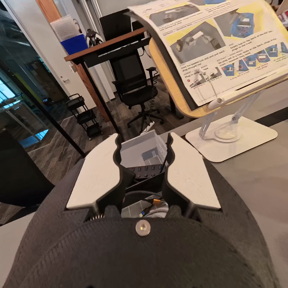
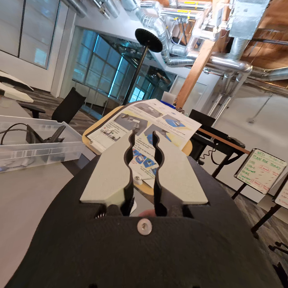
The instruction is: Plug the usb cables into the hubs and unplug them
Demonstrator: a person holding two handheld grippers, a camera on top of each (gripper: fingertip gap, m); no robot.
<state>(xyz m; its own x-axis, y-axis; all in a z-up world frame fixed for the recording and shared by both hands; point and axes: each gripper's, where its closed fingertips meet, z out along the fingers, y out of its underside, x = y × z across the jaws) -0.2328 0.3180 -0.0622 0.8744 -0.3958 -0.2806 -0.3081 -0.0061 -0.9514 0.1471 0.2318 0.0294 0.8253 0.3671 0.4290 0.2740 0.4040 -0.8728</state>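
the left gripper [image 1: 144,141] hangs released over a clear bin [image 1: 141,145] at the grey table's [image 1: 249,194] far edge. inside lie a black usb hub [image 1: 145,169] with blue ports and braided cables [image 1: 140,195]. the right gripper [image 2: 143,134], released and empty, points at an instruction sheet [image 2: 163,123].

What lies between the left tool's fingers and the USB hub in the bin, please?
Nothing solid shows between them: in the left wrist view the open left tool hovers over the clear bin, and the hub shows unobstructed through the gap, a thin black cable crossing its right end.
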